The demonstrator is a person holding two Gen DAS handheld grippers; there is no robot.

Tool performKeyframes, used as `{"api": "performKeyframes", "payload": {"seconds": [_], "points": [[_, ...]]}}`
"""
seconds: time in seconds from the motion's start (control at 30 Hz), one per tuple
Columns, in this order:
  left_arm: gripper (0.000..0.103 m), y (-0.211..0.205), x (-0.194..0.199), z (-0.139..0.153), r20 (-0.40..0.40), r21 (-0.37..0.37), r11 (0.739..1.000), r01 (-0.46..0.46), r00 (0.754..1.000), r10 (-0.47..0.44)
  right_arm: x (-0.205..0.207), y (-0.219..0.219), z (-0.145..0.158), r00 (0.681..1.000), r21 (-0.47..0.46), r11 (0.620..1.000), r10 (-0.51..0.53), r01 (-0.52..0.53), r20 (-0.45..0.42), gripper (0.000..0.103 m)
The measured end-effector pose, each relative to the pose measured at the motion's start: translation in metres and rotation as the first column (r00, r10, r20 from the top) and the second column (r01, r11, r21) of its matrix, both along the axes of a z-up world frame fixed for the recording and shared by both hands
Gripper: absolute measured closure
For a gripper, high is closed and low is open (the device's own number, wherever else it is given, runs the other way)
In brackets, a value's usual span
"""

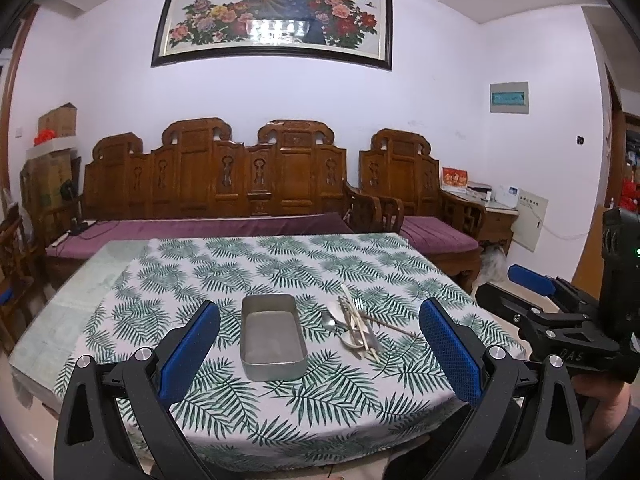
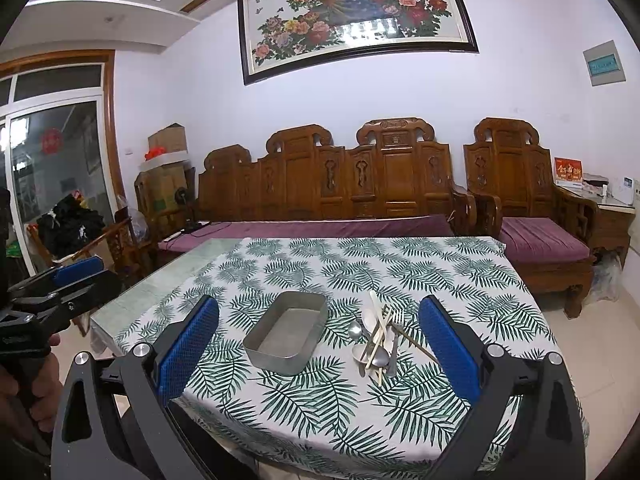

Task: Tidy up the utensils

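A leaf-print cloth (image 1: 280, 264) covers my bench (image 1: 60, 304), where a bare metal tray (image 1: 273, 336) sits beside a jumbled pile of utensils (image 1: 356, 324) just to its right. My left tool (image 1: 320, 356) and right tool (image 2: 320, 356) both hover above the near edge, fingers spread wide, grasping nothing.

A home living room: carved wooden sofa (image 1: 216, 176) with purple cushions, framed peacock painting (image 1: 272, 12), leaf-print tablecloth (image 1: 280, 264).
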State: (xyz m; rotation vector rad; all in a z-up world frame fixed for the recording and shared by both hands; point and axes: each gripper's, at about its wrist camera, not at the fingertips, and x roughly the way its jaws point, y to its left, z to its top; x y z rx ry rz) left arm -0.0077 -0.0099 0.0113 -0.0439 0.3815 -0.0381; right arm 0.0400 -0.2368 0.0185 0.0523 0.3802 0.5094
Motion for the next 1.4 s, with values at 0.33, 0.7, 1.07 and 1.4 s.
{"api": "performKeyframes", "payload": {"seconds": [0.33, 0.7, 1.07, 1.4], "points": [[0.007, 0.002, 0.025, -0.026, -0.075, 0.007, 1.0, 0.01, 0.997, -0.009, 0.023, -0.004, -0.03, 0.999, -0.029, 1.0, 0.001, -0.003, -0.041, 0.007], [0.007, -0.009, 0.081, -0.066, -0.192, 0.041, 0.997, 0.072, 0.979, -0.063, 0.082, -0.006, -0.074, 0.992, -0.095, 0.995, -0.009, -0.003, -0.124, 0.027], [0.007, -0.004, 0.142, -0.104, -0.287, 0.034, 0.993, 0.11, 0.953, -0.095, 0.152, -0.006, -0.124, 0.972, -0.16, 0.987, -0.023, -0.015, -0.232, 0.045], [0.021, 0.002, 0.187, -0.137, -0.353, -0.013, 0.992, 0.124, 0.928, -0.121, 0.213, -0.003, -0.173, 0.946, -0.194, 0.979, -0.007, -0.059, -0.324, 0.055]]}}
